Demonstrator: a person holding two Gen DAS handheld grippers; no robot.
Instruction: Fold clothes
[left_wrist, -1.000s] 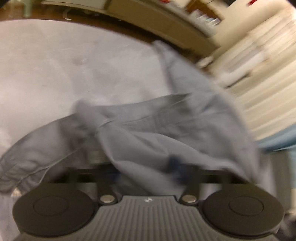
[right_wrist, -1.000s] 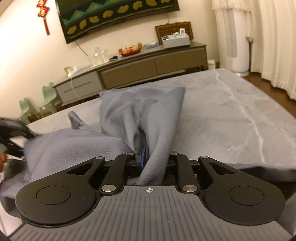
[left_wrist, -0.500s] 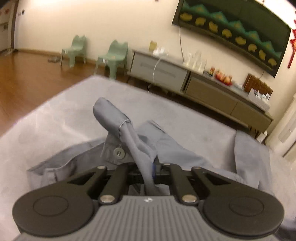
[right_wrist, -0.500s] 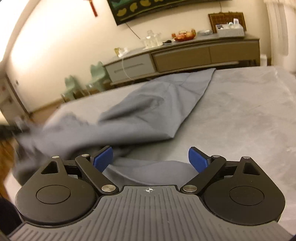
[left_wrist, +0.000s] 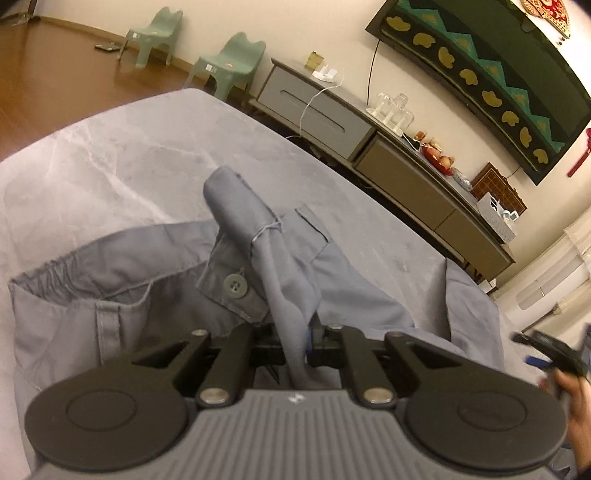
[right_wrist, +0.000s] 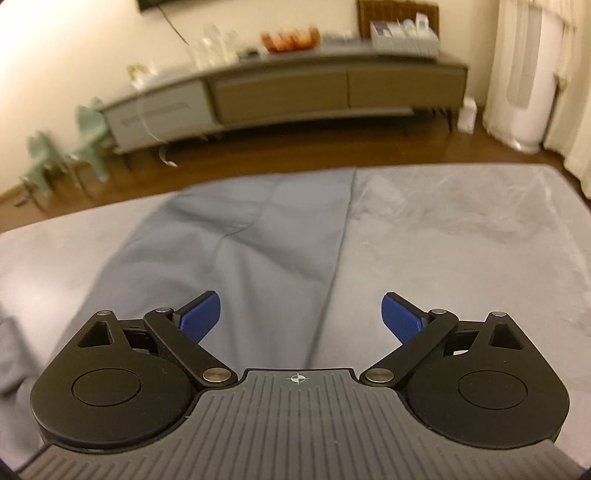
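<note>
Item: grey trousers, spread on the grey tabletop.

Left gripper: fingers clamped on a bunched fold at the waistband, beside the button; cloth rises toward 12 o'clock.

Right gripper: fingers have just been opening and stand wide apart, nothing between them.

Trouser leg: lies flat below the right fingers, long axis running from 6 to 12 o'clock toward the far tabletop edge. The right hand is judged nearer for the next grasp.
</note>
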